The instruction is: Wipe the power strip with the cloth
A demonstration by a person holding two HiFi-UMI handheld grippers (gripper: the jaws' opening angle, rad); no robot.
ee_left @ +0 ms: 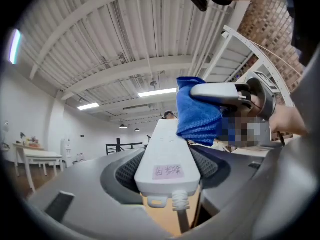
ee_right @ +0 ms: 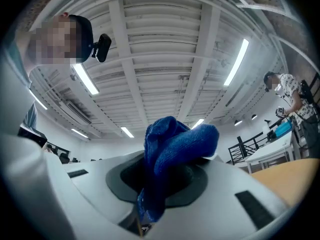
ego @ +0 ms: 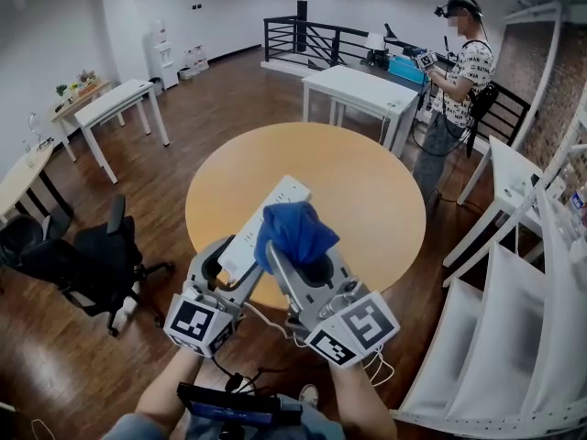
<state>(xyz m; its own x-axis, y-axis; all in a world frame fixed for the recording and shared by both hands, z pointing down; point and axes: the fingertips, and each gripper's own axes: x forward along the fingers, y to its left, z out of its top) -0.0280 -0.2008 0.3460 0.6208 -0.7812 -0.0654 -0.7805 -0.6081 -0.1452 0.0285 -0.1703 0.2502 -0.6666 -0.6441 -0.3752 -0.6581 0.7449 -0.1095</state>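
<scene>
A white power strip (ego: 263,227) is held up above the round wooden table (ego: 367,191), gripped at its cord end by my left gripper (ego: 234,266). In the left gripper view the power strip (ee_left: 167,156) lies between the jaws, its cord hanging below. My right gripper (ego: 298,255) is shut on a bunched blue cloth (ego: 293,232), which rests against the strip's right side. The blue cloth (ee_left: 197,111) touches the strip's far part in the left gripper view. The right gripper view shows the blue cloth (ee_right: 172,151) sticking out of the jaws.
A person (ego: 459,90) stands at the far right beside a white table (ego: 362,90). A black office chair (ego: 101,264) stands to the left. White tables (ego: 115,108) line the left wall. White shelving (ego: 514,319) stands to the right.
</scene>
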